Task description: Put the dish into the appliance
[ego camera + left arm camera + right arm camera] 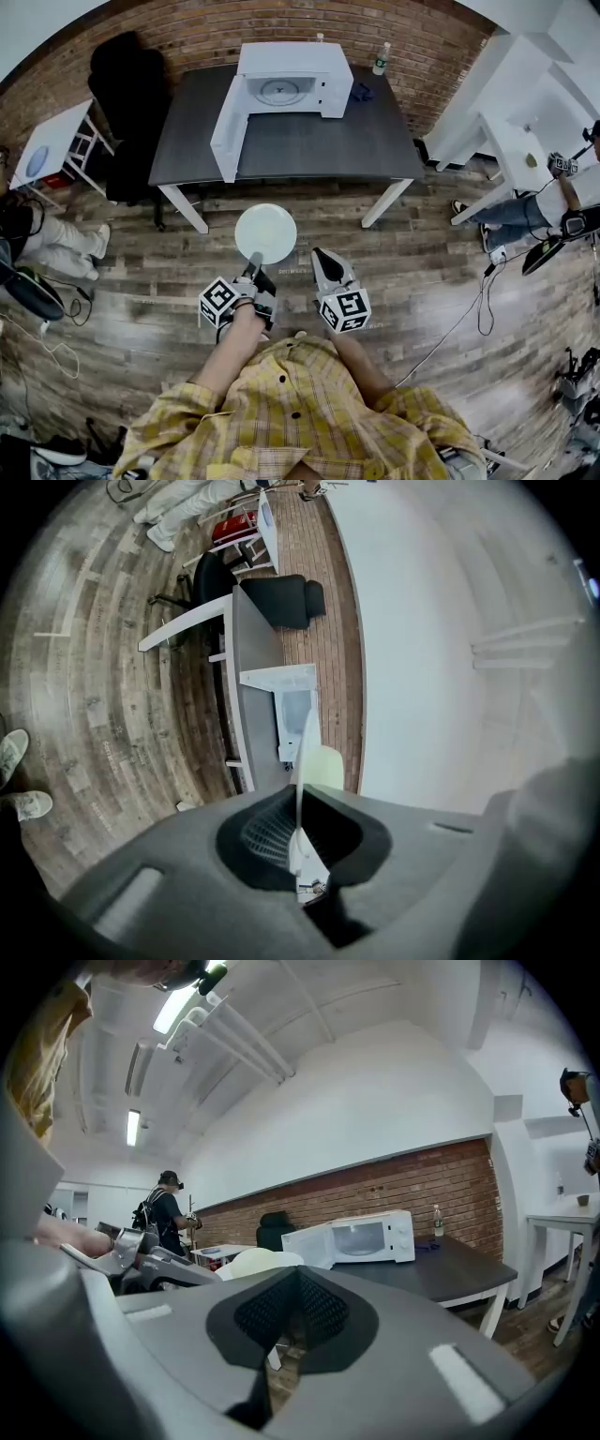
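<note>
Left claw grips dish; microwave open.

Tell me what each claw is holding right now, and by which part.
The left claw grips the white plate by its near rim. The right claw is shut and holds nothing.

No legible text, brand name, number or sign anywhere in the 3 views. Cubes on the left gripper and right gripper carry only black-and-white square marker patterns, with no letters or digits in them. Control panel of the white microwave and the label on the bottle near it are too small and blurred to read.
</note>
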The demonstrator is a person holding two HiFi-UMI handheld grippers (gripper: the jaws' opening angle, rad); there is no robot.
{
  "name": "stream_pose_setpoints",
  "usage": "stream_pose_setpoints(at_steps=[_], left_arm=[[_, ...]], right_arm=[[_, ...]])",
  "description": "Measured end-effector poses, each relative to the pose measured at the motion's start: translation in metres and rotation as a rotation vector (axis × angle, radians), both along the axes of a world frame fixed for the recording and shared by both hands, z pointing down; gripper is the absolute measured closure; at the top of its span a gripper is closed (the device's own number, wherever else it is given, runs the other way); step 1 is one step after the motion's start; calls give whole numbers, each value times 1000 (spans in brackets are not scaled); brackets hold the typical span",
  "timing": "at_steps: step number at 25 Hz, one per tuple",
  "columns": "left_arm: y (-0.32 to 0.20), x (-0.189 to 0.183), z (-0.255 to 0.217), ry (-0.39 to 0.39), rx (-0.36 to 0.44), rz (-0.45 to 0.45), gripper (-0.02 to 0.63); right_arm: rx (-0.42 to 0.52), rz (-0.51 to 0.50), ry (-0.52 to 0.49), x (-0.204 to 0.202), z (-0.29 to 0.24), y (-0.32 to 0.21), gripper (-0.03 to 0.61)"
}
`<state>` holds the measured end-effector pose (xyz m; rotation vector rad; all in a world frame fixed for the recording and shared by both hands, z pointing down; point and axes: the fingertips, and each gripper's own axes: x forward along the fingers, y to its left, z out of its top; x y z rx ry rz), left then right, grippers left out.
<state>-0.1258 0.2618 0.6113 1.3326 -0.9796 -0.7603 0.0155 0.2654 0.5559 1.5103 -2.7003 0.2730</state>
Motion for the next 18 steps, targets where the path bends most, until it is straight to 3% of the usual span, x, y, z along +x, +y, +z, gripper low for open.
stream_pose_setpoints(at_steps=[18], left_arm=[[0, 41, 0, -12, 14, -39, 606]], right_arm=[[49, -10, 43, 47, -2, -3, 575]])
